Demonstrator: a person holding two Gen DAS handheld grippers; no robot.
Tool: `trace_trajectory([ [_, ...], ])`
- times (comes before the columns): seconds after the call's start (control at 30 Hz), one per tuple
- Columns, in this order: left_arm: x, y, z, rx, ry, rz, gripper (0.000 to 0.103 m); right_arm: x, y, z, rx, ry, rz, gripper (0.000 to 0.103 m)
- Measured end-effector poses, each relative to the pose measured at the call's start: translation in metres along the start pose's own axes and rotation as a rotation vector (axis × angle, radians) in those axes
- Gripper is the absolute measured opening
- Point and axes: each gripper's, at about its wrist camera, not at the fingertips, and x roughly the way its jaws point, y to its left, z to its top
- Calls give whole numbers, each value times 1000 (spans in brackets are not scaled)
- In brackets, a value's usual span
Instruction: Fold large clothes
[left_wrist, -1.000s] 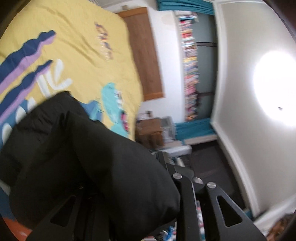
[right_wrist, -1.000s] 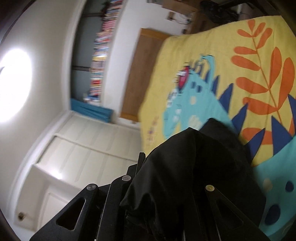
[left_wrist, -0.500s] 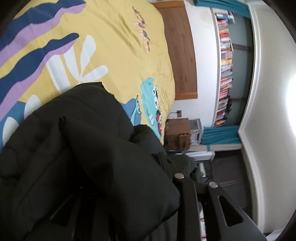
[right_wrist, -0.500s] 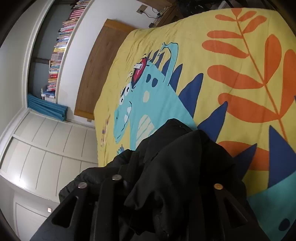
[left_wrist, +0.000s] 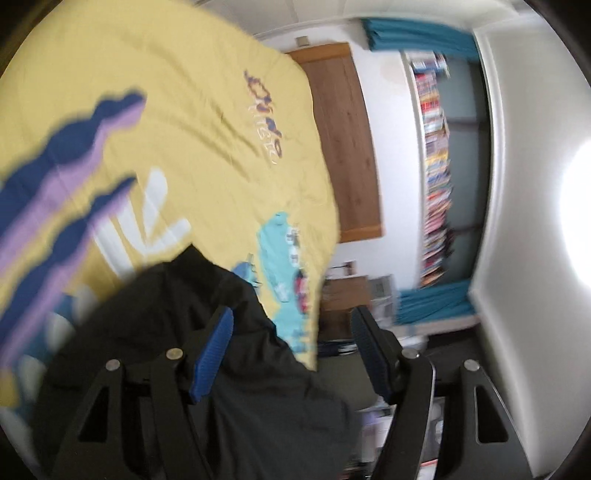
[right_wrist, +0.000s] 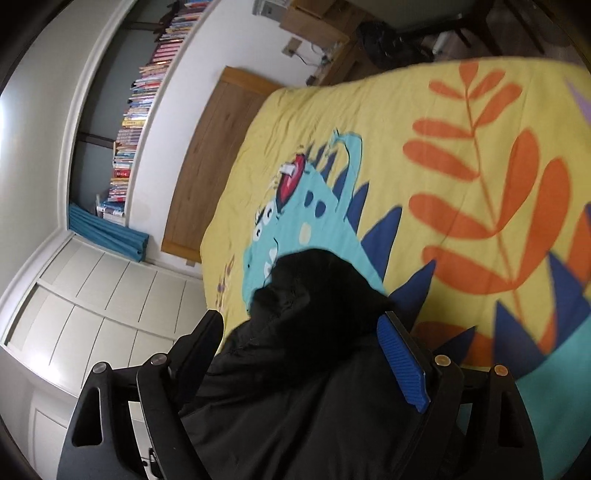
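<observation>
A black padded jacket (left_wrist: 236, 369) lies bunched on the yellow dinosaur bedspread (left_wrist: 177, 110). My left gripper (left_wrist: 291, 325) is open just above it, blue pads apart, nothing between them. In the right wrist view the same jacket (right_wrist: 314, 369) lies below and between the jaws of my right gripper (right_wrist: 301, 332), which is open too. The jacket's lower part is hidden behind both gripper bodies.
The bedspread (right_wrist: 443, 166) covers the whole bed. A wooden headboard (left_wrist: 343, 140) stands against the wall. A bookshelf (left_wrist: 436, 166), teal curtains (left_wrist: 432, 306) and a small wooden bedside unit (left_wrist: 347, 295) lie beyond the bed's edge. White wardrobe doors (right_wrist: 92, 302) stand beside it.
Both grippers held jacket folds half a second ago; now both have opened and let it drop on the bed. Both have lifted slightly away, the views swinging.
</observation>
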Motion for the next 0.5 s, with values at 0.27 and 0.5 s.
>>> trace_trajectory([
  [0.27,-35,-51,-73,321,64,276,65,-36,62,-41,-264,45,-24,85],
  [0.5,-27,-68,-156,504,114,364,65,-33,106,-112,-499,112,-102,85],
])
